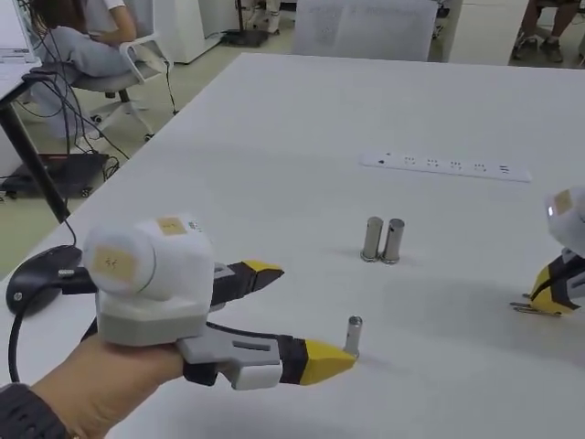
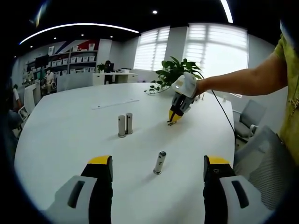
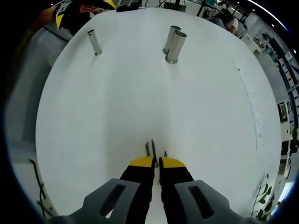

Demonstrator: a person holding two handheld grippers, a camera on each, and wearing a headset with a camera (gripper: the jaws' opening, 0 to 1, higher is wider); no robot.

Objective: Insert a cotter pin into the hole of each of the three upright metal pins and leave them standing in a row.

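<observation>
Smooth matt white across the worktop, with a faint sheen toward its far edge. Brushed grey metal, softly shiny, on the two thick pins and the thin pin. Thin bare metal wire for the cotter pins. Matt white and grey plastic on the left gripper, with black jaws tipped in yellow; likewise on the right gripper. White plastic on the power strip.

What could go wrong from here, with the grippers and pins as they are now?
1. The left gripper is open, with one yellow finger close beside the lone upright pin; a small sweep could topple it.
2. The right gripper pinches the thin cotter pin just at its tips, so it might slip or twist.
</observation>
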